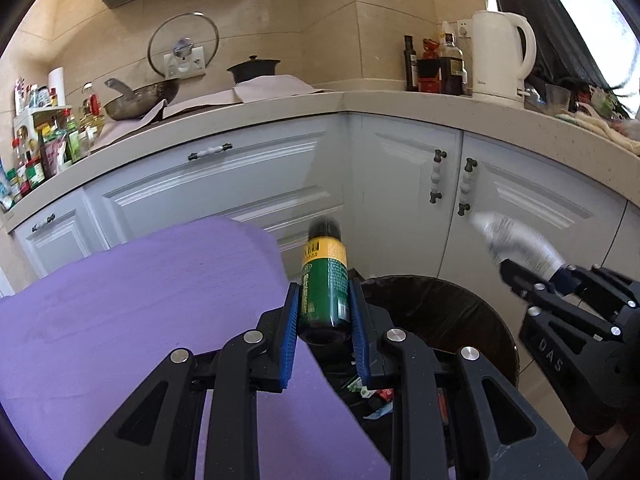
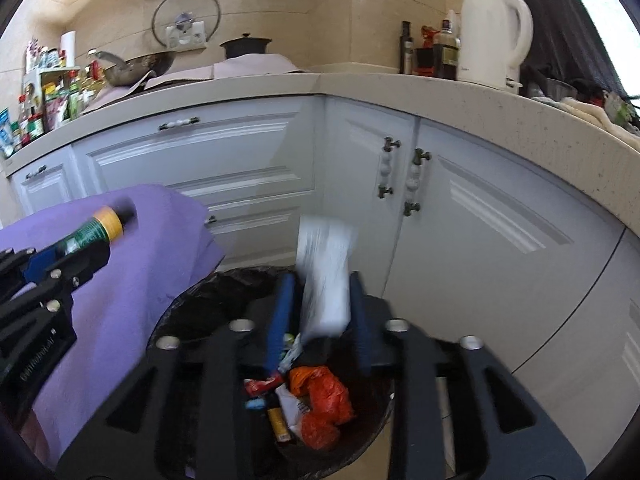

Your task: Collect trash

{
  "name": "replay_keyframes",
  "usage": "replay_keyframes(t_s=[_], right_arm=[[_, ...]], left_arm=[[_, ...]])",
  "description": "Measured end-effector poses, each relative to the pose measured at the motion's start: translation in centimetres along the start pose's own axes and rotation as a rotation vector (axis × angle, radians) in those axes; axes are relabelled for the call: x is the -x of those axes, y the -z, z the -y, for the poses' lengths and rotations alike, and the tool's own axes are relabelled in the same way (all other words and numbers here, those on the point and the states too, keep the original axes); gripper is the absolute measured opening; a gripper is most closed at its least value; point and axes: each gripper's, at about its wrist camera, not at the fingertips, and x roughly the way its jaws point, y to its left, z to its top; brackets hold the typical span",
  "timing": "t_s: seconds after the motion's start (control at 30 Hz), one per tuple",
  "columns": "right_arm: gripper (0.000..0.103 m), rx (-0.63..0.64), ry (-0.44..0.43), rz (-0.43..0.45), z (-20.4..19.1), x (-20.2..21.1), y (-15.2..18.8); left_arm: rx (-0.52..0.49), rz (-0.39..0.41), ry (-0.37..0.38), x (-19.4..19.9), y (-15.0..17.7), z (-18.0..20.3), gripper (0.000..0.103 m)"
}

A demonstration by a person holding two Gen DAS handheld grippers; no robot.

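Now, green bottle (image 1: 325, 280) clamped in left hand-held gripper (image 1: 325, 316), right hand-held gripper (image 2: 320, 312) loose around white packet (image 2: 325, 276)

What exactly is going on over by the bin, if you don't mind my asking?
A person is clearing trash with a pair of handheld tongs. The left tongs are clamped on a green bottle beside a purple cloth, near the black-lined bin. The right tongs are over the bin with a blurred white plastic bottle between their blue pads, apparently loose. The bin already holds wrappers and an orange bag.
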Motion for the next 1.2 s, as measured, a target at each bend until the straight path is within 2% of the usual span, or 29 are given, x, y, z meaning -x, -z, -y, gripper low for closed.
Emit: replay_keyframes(t_s=[0.03, 0.1, 0.43, 0.8, 1.07, 1.2], right_arm=[[0.035, -0.011, 0.002, 0.001, 0.3, 0.0, -0.1], [0.04, -0.026, 0.009, 0.008, 0.7, 0.3, -0.2], [0.054, -0.054, 0.045, -0.001, 1.4, 1.3, -0.4], [0.069, -0.055, 0.055, 0.029, 0.5, 4.0, -1.0], [0.071, -0.066, 0.064, 0.037, 0.3, 6.2, -1.3], [0.076, -0.058, 0.076, 0.053, 0.3, 7.5, -1.4]], left_arm=[[-0.006, -0.002, -0.009, -0.3, 0.0, 0.2, 0.028], [-0.003, -0.009, -0.016, -0.5, 0.1, 0.4, 0.047], [0.04, -0.002, -0.024, -0.1, -0.4, -0.1, 0.068], [0.036, 0.022, -0.033, 2.2, -0.9, -0.6, 0.077], [0.039, 0.054, -0.064, 4.8, -1.2, -1.4, 0.082], [0.035, 0.069, -0.07, 6.0, -1.2, -1.6, 0.083]])
